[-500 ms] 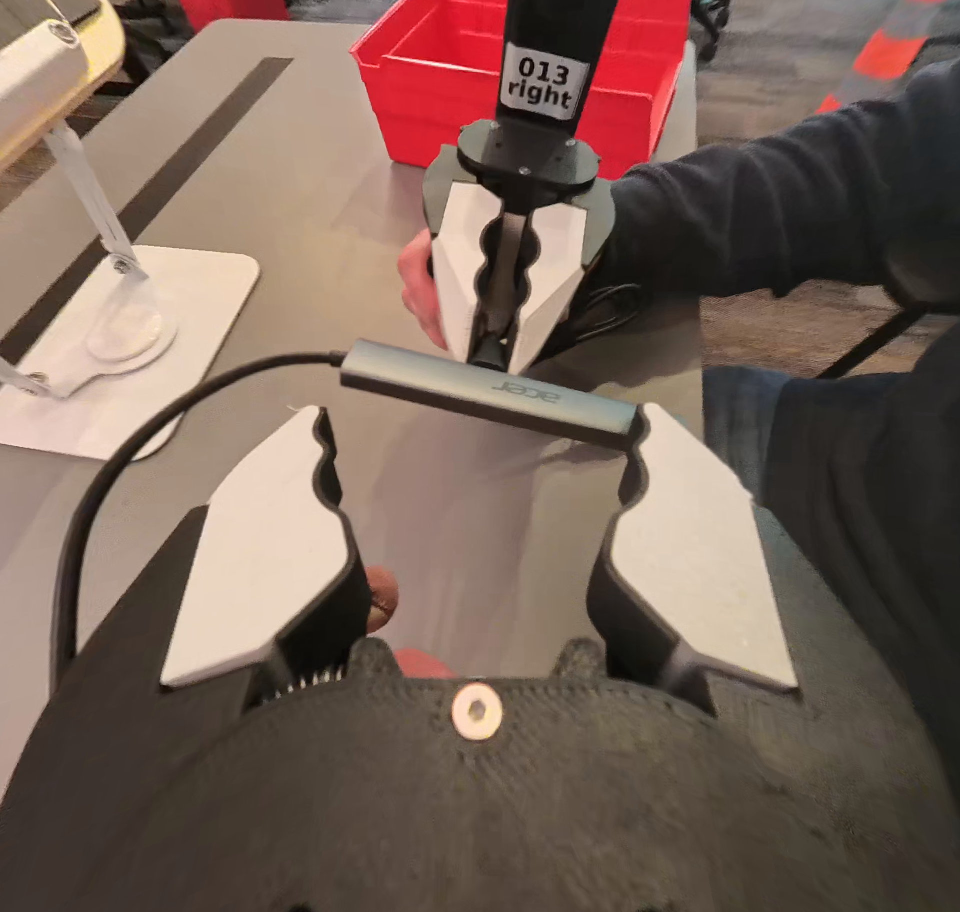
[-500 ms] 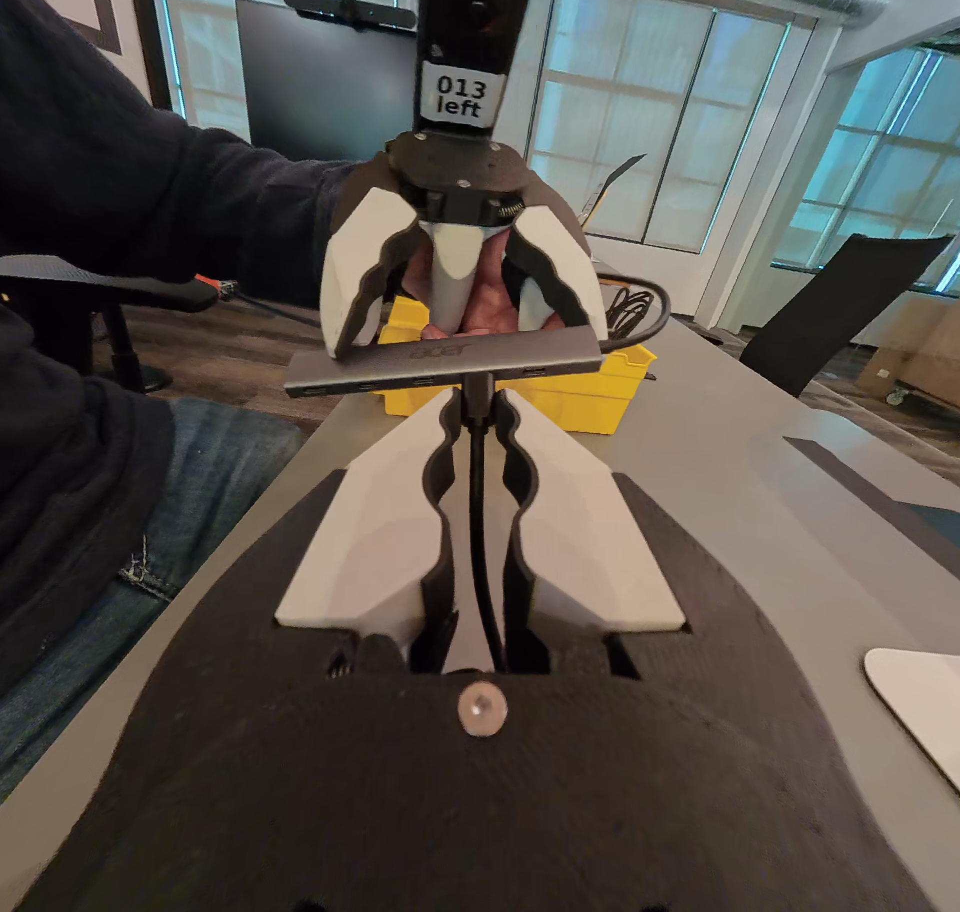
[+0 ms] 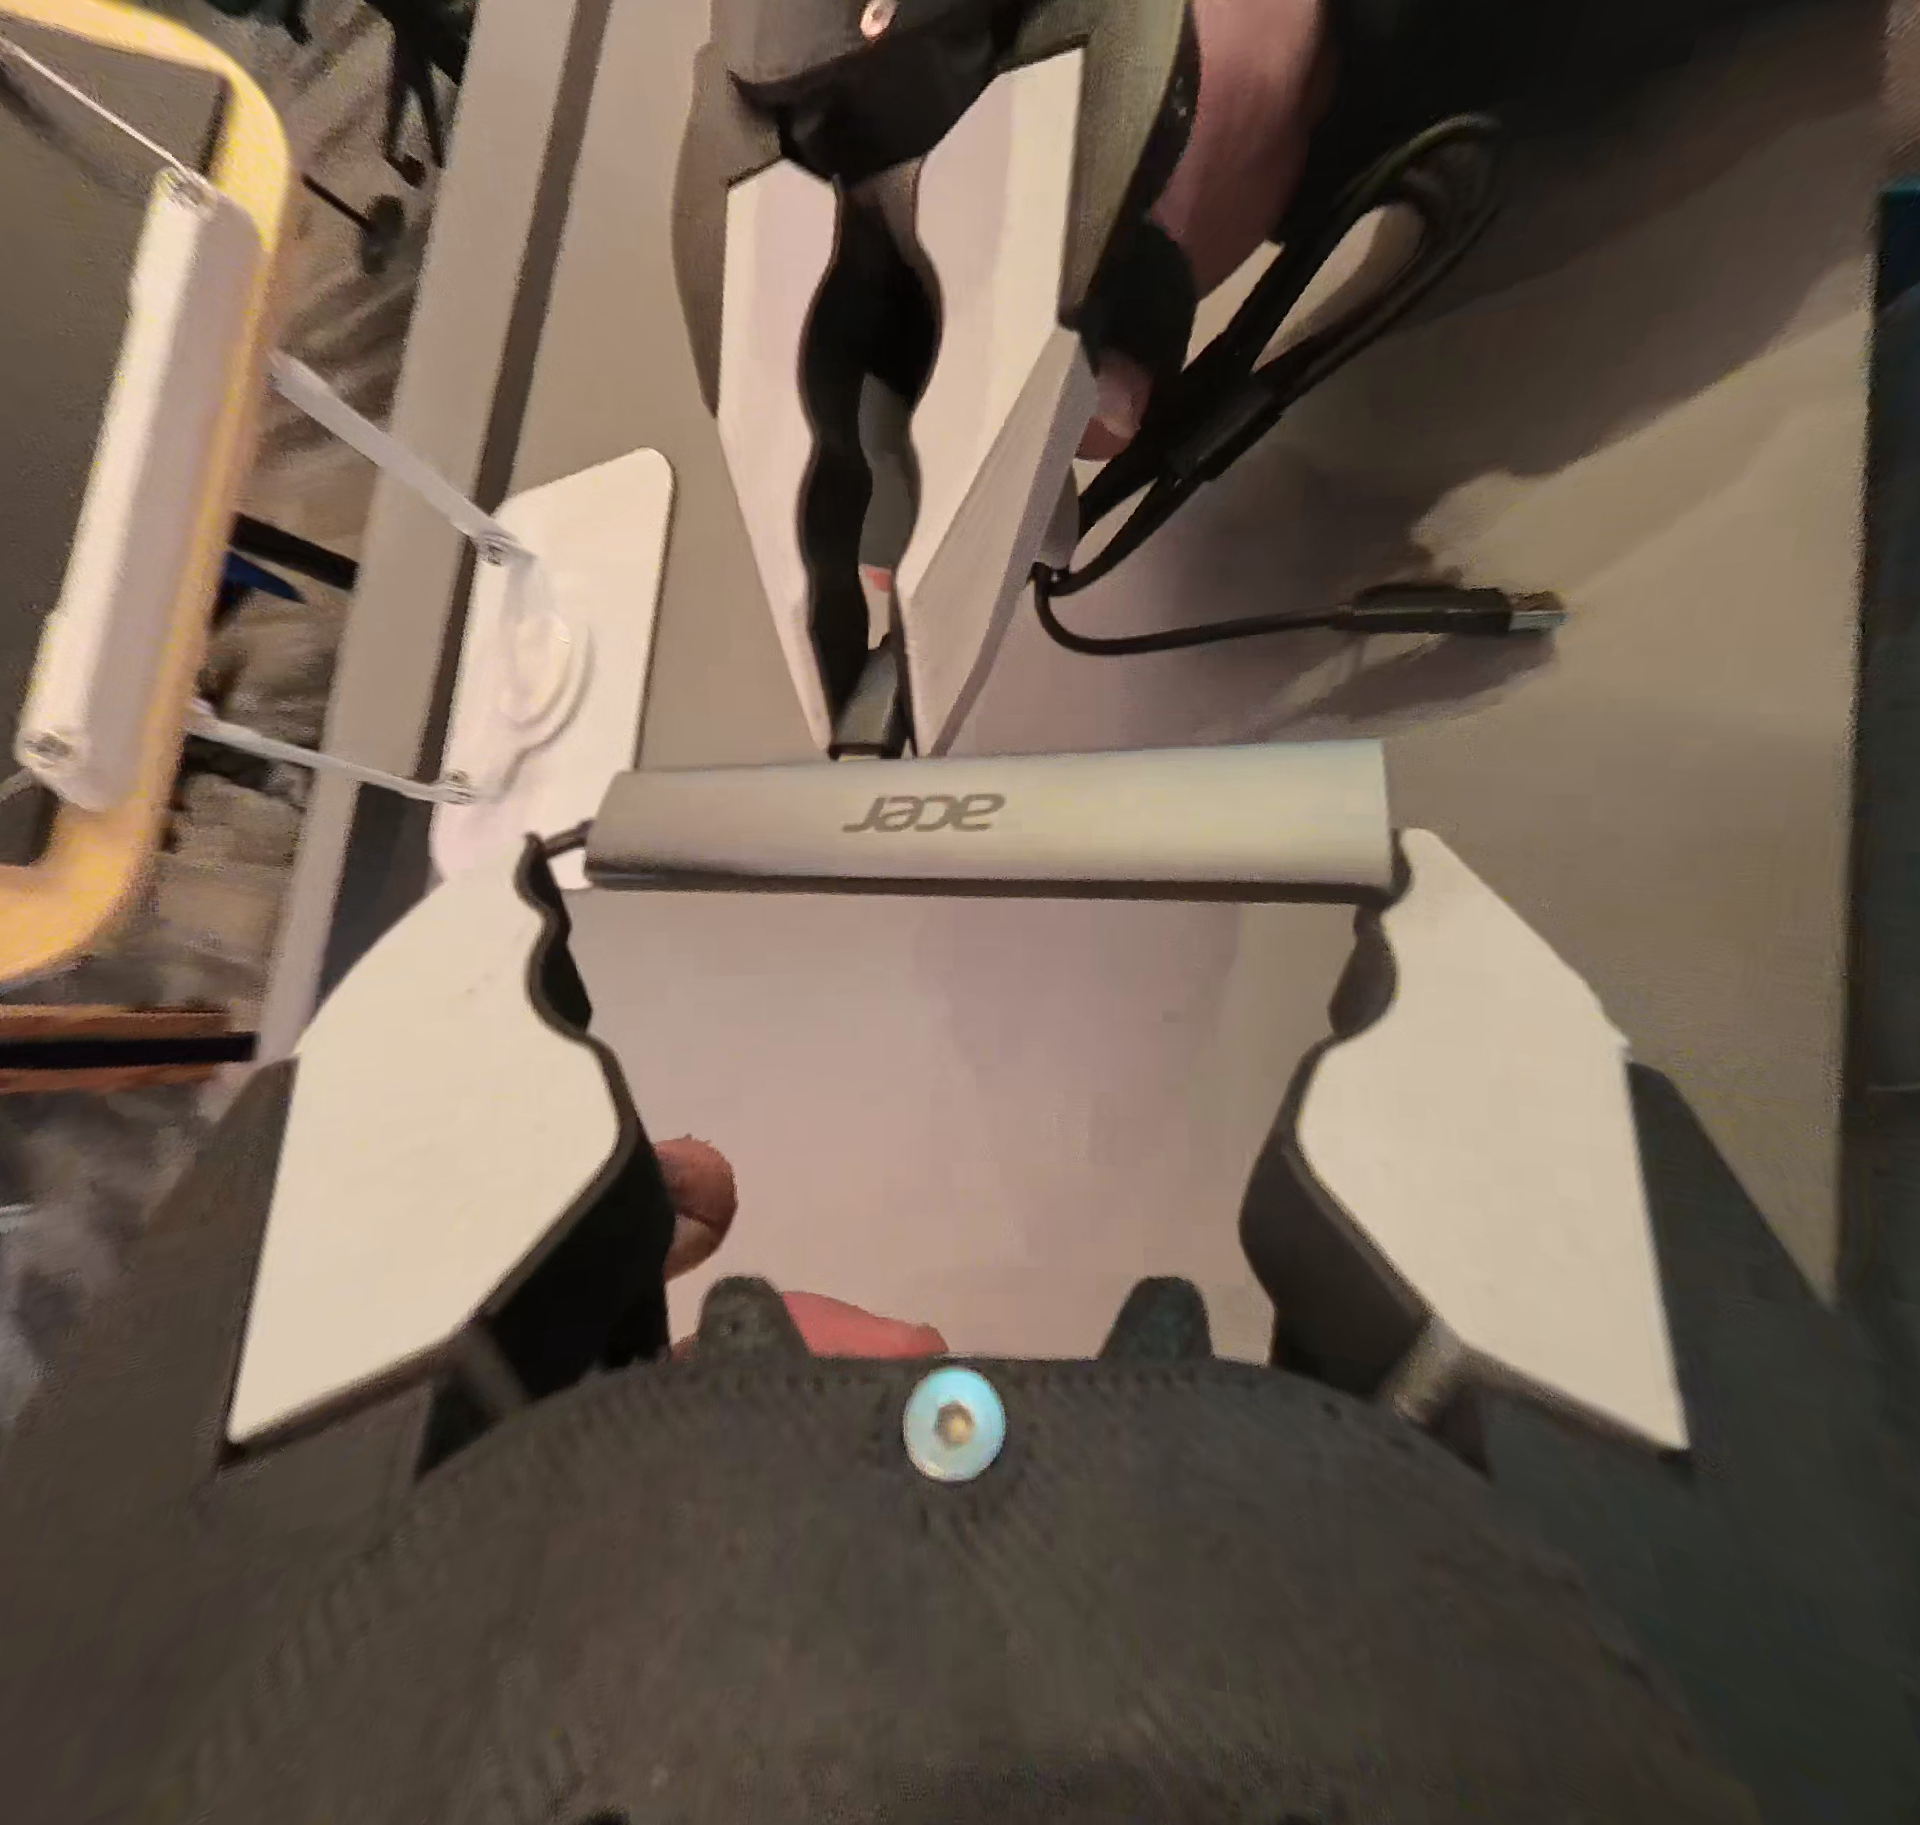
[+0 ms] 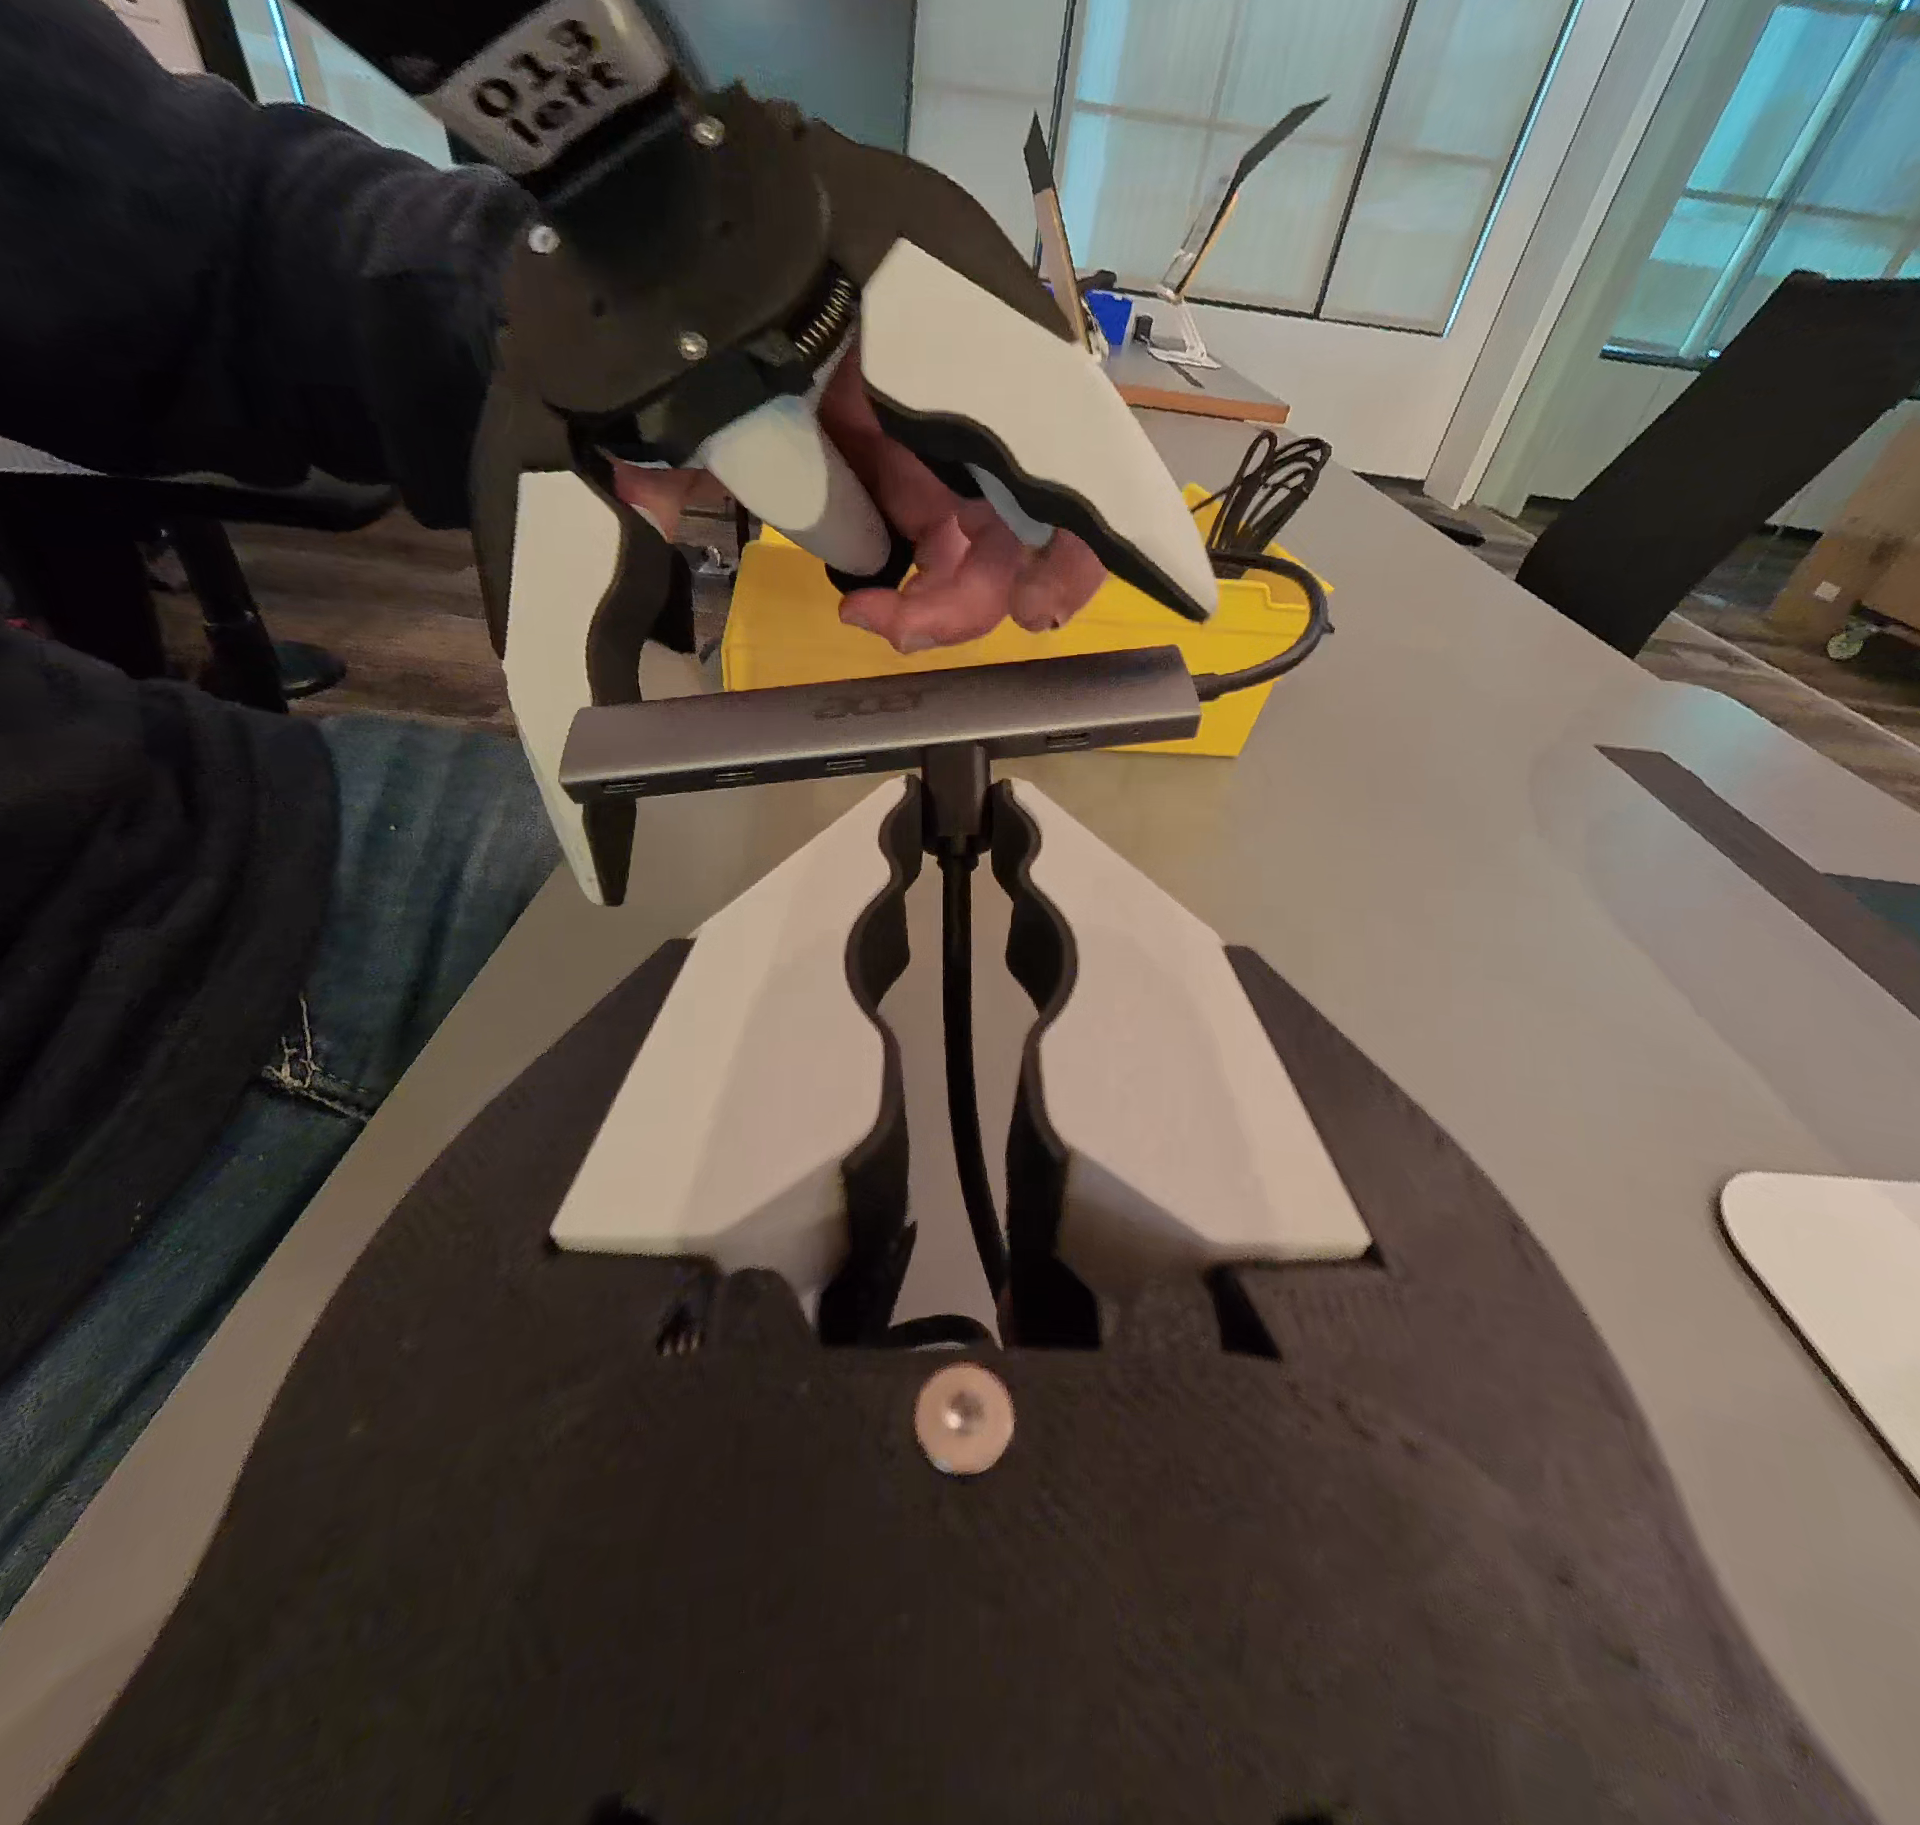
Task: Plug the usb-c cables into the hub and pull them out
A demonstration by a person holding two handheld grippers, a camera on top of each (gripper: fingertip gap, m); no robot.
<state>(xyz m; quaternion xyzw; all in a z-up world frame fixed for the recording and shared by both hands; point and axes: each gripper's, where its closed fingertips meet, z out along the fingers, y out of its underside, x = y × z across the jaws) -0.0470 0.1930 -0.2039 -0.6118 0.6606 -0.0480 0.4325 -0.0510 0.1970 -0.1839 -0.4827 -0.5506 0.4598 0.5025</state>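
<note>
A grey USB hub (image 3: 987,825) is held above the grey table (image 3: 935,1100), lengthwise between my left gripper's (image 3: 977,845) wide-spread fingertips. One fingertip sits at the hub's bare end, the other at the end where the hub's own black cable (image 4: 1283,648) leaves. My right gripper (image 4: 954,793) is shut on the black USB-C plug (image 4: 954,773), which sits in a port on the hub's (image 4: 883,721) side. The plug's cable runs back between the right fingers. In the left wrist view the right gripper (image 3: 868,726) meets the hub's far side. Other ports on that side are empty.
A yellow bin (image 4: 1039,648) with coiled black cables stands behind the hub. A loose black cable with a USB-A plug (image 3: 1455,617) lies on the table. A white stand base (image 3: 582,612) carries a wood-edged device (image 3: 135,528). The table edge and the person's legs (image 4: 156,1100) are close by. My left and right fingertips are right by each other.
My left gripper has tipped down and rolled, so its view now looks onto the table and the red bin is out of sight. The plug stays in the hub.
</note>
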